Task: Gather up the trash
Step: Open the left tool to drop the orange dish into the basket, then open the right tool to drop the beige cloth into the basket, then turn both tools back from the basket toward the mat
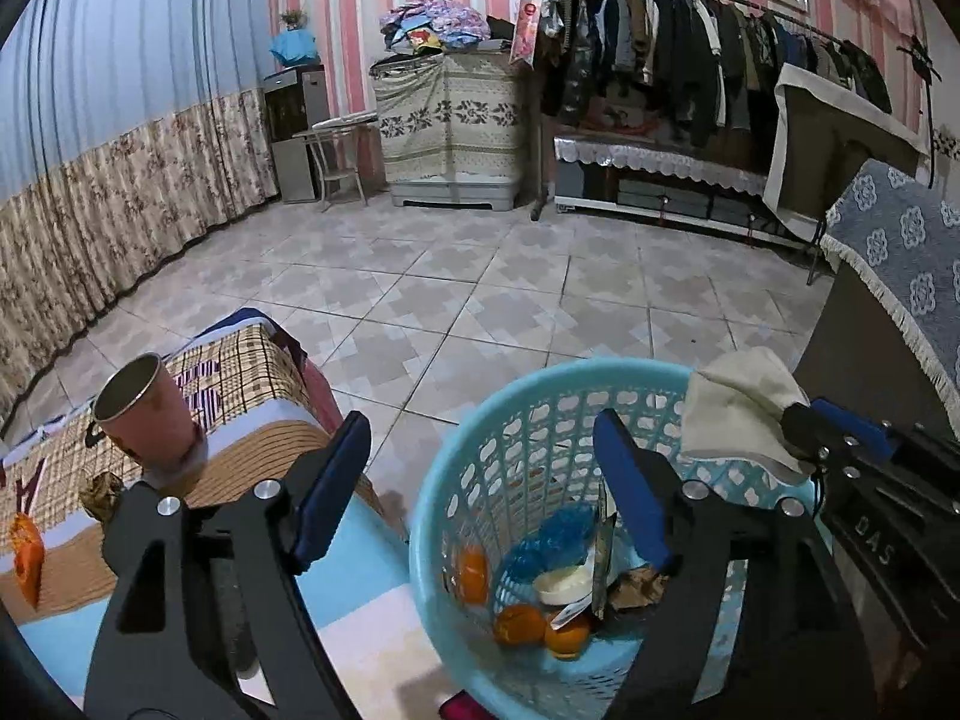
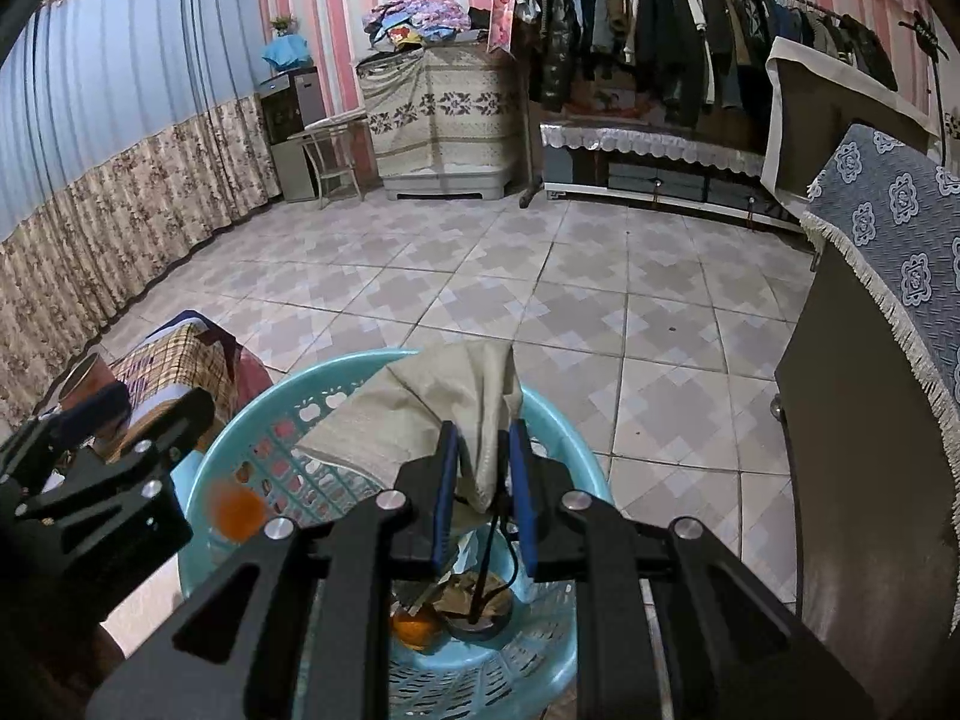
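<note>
A light blue plastic basket (image 1: 540, 378) stands on the tiled floor beside a low table. It holds orange peels (image 1: 519, 624), a blue plastic bag (image 1: 552, 540), a white lid and brown paper. My left gripper (image 1: 480, 420) hangs open over the basket's left rim, with nothing between its blue pads. My right gripper (image 2: 483, 429) is shut on a beige cloth (image 2: 456, 396) that drapes over the basket (image 2: 240, 414) and its far rim. The left wrist view shows the same cloth (image 1: 738, 408) at the basket's right edge. A blurred orange piece (image 2: 237, 510) shows at the basket's left inner wall.
The table's patchwork cloth (image 1: 252, 360) at left carries a pink cup (image 1: 144, 414), a brown crumpled scrap (image 1: 102, 492) and an orange wrapper (image 1: 27, 552). A dark cabinet under a blue fringed cloth (image 2: 888, 228) stands close on the right. Tiled floor (image 2: 540, 276) stretches ahead to a clothes rack.
</note>
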Demonstrator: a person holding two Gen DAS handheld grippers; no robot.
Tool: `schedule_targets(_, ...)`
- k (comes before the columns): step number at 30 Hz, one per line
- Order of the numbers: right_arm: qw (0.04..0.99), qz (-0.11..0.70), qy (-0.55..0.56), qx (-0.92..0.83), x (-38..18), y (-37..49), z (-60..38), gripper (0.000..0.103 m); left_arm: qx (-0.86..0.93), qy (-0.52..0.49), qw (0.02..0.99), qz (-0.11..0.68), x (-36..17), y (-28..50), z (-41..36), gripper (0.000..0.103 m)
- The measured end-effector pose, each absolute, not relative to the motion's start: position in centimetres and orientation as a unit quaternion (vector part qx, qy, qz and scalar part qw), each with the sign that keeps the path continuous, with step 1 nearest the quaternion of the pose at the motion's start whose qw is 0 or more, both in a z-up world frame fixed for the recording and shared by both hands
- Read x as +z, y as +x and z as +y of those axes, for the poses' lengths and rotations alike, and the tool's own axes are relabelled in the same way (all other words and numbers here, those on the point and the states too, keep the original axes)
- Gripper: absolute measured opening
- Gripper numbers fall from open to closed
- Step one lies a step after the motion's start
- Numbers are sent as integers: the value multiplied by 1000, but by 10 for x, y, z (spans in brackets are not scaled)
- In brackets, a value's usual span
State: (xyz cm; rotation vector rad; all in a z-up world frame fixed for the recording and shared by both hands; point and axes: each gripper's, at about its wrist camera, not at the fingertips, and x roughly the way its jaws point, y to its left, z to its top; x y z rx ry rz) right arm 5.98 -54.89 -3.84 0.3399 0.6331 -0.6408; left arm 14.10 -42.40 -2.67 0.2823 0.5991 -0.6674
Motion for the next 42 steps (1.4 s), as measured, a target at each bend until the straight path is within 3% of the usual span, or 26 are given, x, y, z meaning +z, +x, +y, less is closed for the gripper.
schedule_targets(4, 887, 306, 166, -303, -44, 63, -547, 18, -309, 132, 898, 285, -24, 141, -413, 90)
schedule_targets(8, 889, 307, 163, -297, -48, 68, -539, 22, -298, 124, 901, 288, -22, 145, -401, 94)
schedule_targets(10, 891, 308, 162, -291, -46, 73, -536, 46, -292, 120, 904, 289, -20, 149, -393, 95)
schedule_targets(11, 893, 302, 161, -292, -46, 74, -533, 69, -290, 117, 905, 289, -19, 150, -390, 95)
schedule_targets(17, 891, 314, 149, -291, -52, 82, -521, 85, -275, 107, 910, 290, -15, 157, -373, 95)
schedule_targets(42, 906, 317, 107, -260, -38, 110, -469, 89, -206, 90, 931, 287, -6, 173, -288, 97)
